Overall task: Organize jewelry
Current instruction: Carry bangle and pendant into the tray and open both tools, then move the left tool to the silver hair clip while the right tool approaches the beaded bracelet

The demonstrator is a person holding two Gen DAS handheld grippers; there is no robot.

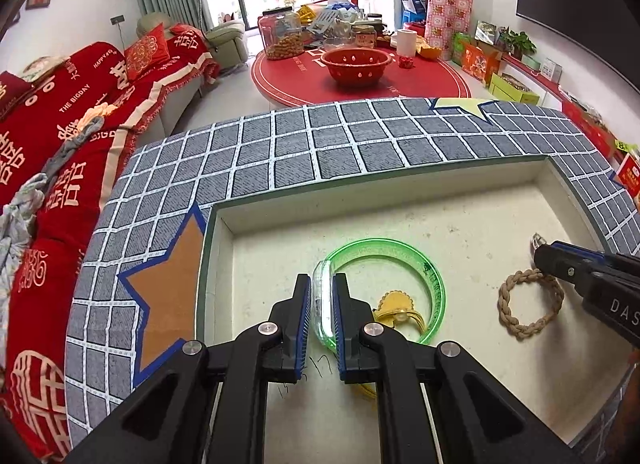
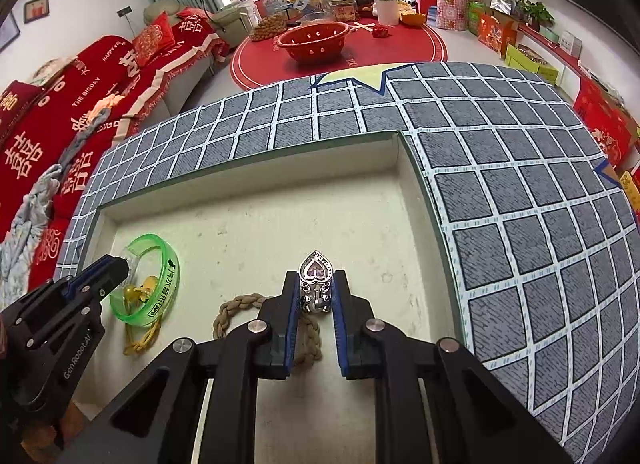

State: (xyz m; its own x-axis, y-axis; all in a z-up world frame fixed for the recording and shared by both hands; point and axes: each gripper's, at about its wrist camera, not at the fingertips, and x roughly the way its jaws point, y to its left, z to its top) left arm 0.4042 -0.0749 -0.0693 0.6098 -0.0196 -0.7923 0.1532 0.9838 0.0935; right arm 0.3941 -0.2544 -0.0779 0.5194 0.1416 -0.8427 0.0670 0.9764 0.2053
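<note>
Left gripper [image 1: 321, 296]: pinching the near-left rim of the green bangle, low centre of the left wrist view; in the right wrist view it enters from the lower left [image 2: 116, 264].
Green bangle [image 1: 400, 288]: translucent green plastic, standing tilted inside the tray; printed lettering shows on its outer face in the right wrist view [image 2: 160, 284].
Gold piece [image 1: 396, 310]: yellow-gold jewelry lying within the bangle's ring, low centre of the left wrist view; its exact kind is unclear.
Right gripper [image 2: 316, 284]: pressed onto a silver ring, centre of the right wrist view; it enters the left wrist view from the right edge [image 1: 538, 252].
Silver ring [image 2: 316, 276]: ornate, with a heart-shaped face pointing forward, held above the tray floor.
Braided cord bracelet [image 1: 530, 302]: tan rope loop lying flat on the tray floor, right of the bangle, partly under the right gripper.
Tray [image 1: 400, 200]: shallow cream box with low walls, holding all the jewelry.
Surface [image 1: 280, 144]: grey cloth with a white grid and star patches, surrounding the tray.
</note>
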